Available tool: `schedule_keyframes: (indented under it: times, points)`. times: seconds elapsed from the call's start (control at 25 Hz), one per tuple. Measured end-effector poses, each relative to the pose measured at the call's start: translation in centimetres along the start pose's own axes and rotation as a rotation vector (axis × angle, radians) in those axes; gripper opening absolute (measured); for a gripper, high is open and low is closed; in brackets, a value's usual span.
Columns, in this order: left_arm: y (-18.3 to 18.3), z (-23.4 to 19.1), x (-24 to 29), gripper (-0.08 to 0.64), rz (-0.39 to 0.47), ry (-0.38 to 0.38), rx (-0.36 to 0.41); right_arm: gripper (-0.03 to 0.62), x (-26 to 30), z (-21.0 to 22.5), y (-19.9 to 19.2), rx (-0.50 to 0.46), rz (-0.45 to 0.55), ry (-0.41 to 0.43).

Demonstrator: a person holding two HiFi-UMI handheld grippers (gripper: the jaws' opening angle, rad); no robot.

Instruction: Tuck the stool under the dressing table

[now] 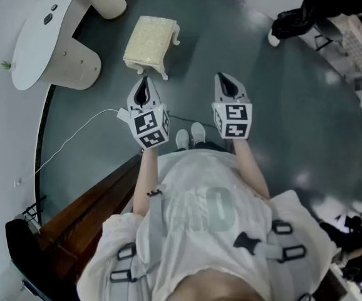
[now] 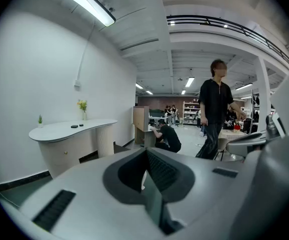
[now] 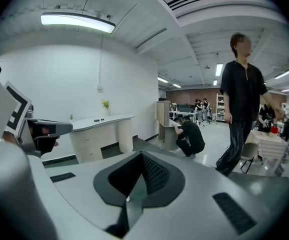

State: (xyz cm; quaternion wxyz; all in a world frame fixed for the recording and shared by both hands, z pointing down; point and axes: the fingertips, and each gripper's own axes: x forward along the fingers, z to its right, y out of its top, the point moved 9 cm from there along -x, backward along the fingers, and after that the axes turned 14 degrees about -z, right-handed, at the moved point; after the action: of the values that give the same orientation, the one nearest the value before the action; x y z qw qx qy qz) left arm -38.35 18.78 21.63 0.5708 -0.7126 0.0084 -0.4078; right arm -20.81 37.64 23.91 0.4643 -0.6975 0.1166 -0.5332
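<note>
The stool (image 1: pixel 149 41), with a cream fuzzy seat and pale legs, stands on the dark floor out in front of the dressing table (image 1: pixel 38 39). The table has a curved white top on round cream pedestals and shows in both gripper views (image 2: pixel 72 129) (image 3: pixel 100 121). My left gripper (image 1: pixel 145 81) hovers just short of the stool's near edge, shut and empty. My right gripper (image 1: pixel 222 78) is held to the stool's right, also shut with nothing in it. In the gripper views the closed jaws (image 2: pixel 147 176) (image 3: pixel 134 194) hide the stool.
A white cable (image 1: pixel 74 135) trails over the floor at left, beside a brown wooden ledge (image 1: pixel 87 205). A person in black (image 2: pixel 214 115) stands ahead on the right and another crouches by a cabinet (image 2: pixel 167 137). Chairs and clutter (image 1: pixel 350 42) fill the far right.
</note>
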Motion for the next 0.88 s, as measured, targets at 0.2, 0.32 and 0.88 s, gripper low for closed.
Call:
schedule_keyframes:
  times: [0.2,0.32,0.88]
  points:
    - [-0.1,0.5,0.3,0.003,-0.002,0.001,-0.006,0.002,0.5,0.5,-0.1,-0.009,0.005,0.01]
    - [-0.2,0.7,0.4,0.003,-0.005,0.001,0.0,0.002,0.4,0.8,-0.2,0.006,-0.003,0.02]
    - [-0.1,3.2,1.4,0.003,0.012,0.006,-0.012,0.002,1.4,4.6,-0.7,0.055,0.001,0.029]
